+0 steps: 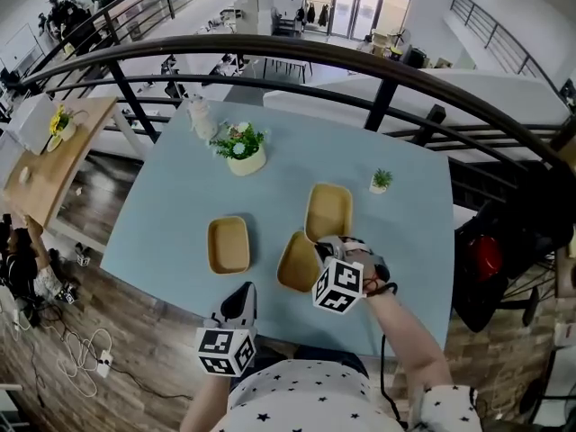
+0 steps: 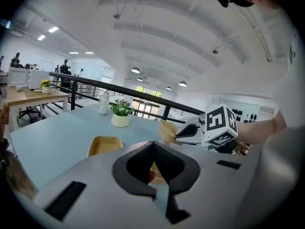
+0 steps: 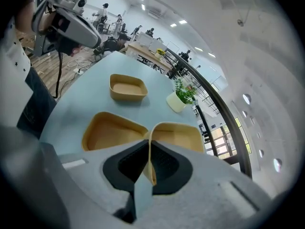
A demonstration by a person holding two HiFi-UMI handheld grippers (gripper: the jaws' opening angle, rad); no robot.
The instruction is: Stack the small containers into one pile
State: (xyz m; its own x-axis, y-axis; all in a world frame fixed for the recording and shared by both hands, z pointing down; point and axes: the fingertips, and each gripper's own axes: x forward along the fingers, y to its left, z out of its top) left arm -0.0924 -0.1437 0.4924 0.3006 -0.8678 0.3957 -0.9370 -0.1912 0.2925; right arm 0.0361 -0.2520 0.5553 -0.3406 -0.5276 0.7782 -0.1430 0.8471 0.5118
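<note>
Mezzanine premises were recorded, bounded by a black railing (image 1: 270, 48), with a light-blue table (image 1: 171, 223) as the work surface. At the near left edge the left gripper (image 1: 246, 291) was held off the table. Its jaws were seen pressed together in the left gripper view, with nothing clamped between them. The left container (image 1: 229, 244), a shallow tan tray, was found flat on the table, well apart from the other two. Behind it a flowering plant (image 1: 245, 156) in a cream pot was noted, with a pale bottle (image 1: 200, 115) just beyond.

The middle container (image 1: 295, 264) was found turned at an angle to the others. In the right gripper view its corner was seen meeting the near corner of the right container (image 1: 328, 210). None of the three containers was found nested in another.

The right gripper (image 1: 326, 246) was positioned at that junction. In its own view the jaws were seen closed on a thin tan wall. The wall was judged to belong to the right container's near-left corner, though the meeting of the two rims made that reading less than certain. A small green plant (image 1: 381, 181) in a white pot was noted near the far right edge.
</note>
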